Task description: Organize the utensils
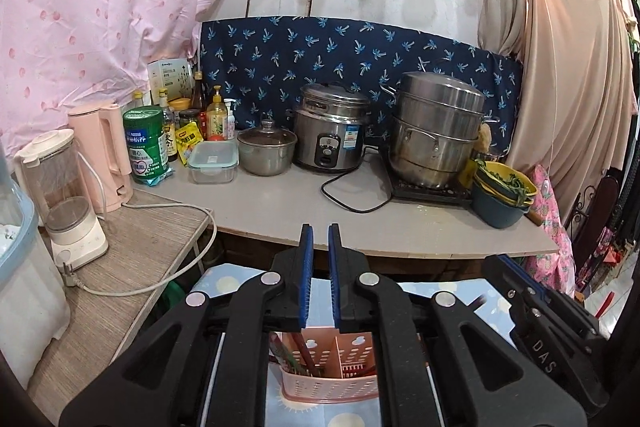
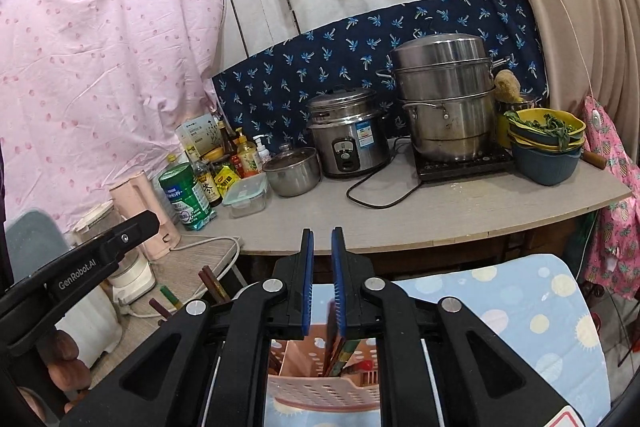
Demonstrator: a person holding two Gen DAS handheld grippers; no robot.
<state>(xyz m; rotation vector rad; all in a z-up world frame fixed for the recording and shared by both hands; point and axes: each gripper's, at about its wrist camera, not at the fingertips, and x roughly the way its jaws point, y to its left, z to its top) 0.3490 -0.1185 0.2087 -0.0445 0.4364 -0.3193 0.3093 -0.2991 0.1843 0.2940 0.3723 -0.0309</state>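
A pink perforated utensil holder (image 1: 332, 375) stands on a blue dotted cloth (image 1: 228, 279), below and behind both grippers. Dark chopsticks (image 1: 304, 355) stand in its left compartment. My left gripper (image 1: 321, 231) has its blue pads a narrow gap apart with nothing between them. In the right wrist view the holder (image 2: 316, 387) shows under my right gripper (image 2: 322, 233). Dark chopsticks (image 2: 334, 343) rise from the holder against the inner face of the right pad, near its base. More chopstick ends (image 2: 212, 283) stick up at the left. The left gripper's body (image 2: 80, 267) is at the far left.
A grey counter (image 1: 280, 203) ahead holds a rice cooker (image 1: 332, 131), stacked steamer pots (image 1: 436, 131) on an induction plate, a small lidded pot (image 1: 266, 151), stacked bowls (image 1: 502, 195), bottles, a green tin and a pink kettle (image 1: 106, 147). A blender (image 1: 64, 203) stands on a lower table.
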